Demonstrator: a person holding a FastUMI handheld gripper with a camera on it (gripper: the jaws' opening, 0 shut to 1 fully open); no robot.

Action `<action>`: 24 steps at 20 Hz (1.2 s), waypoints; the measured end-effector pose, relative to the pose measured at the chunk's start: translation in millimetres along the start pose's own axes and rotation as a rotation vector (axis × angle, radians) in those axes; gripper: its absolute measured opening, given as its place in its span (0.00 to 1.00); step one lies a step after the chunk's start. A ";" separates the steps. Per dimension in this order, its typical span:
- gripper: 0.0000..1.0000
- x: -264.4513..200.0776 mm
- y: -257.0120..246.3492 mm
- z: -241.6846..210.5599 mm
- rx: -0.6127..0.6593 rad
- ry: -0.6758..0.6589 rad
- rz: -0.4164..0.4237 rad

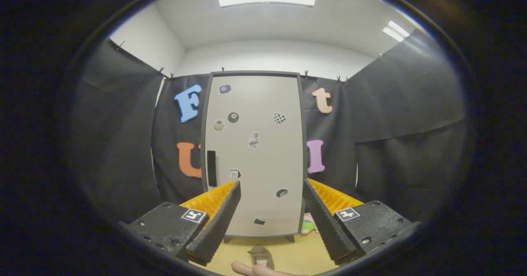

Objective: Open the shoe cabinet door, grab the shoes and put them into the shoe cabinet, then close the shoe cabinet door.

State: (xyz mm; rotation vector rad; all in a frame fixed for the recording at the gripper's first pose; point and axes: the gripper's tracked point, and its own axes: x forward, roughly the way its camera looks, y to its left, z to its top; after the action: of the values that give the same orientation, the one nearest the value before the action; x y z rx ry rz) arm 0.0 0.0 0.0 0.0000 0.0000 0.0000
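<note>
The tongs (271, 210) are standing released, their 2 fingers spread wide and gripping nothing. Straight ahead at 12 o'clock, beyond the fingers, the shoe cabinet (254, 152) is standing upright on short legs on the yellowish surface (296, 255), its pale grey door (263, 160) sitting closed inside a darker frame (several small stickers are dotting it). A dark vertical handle (211, 168) is showing at about 9 o'clock on the door. Low between the fingers, at 6 o'clock, a brownish shoe (261, 256) is lying on the surface, with a person's fingertip (251, 269) touching its near end.
</note>
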 end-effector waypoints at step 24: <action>0.99 87.5 57.7 1.7 0.068 0.133 0.130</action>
State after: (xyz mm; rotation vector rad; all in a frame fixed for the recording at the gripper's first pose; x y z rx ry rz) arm 87.5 57.7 1.7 0.0683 0.1326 0.1302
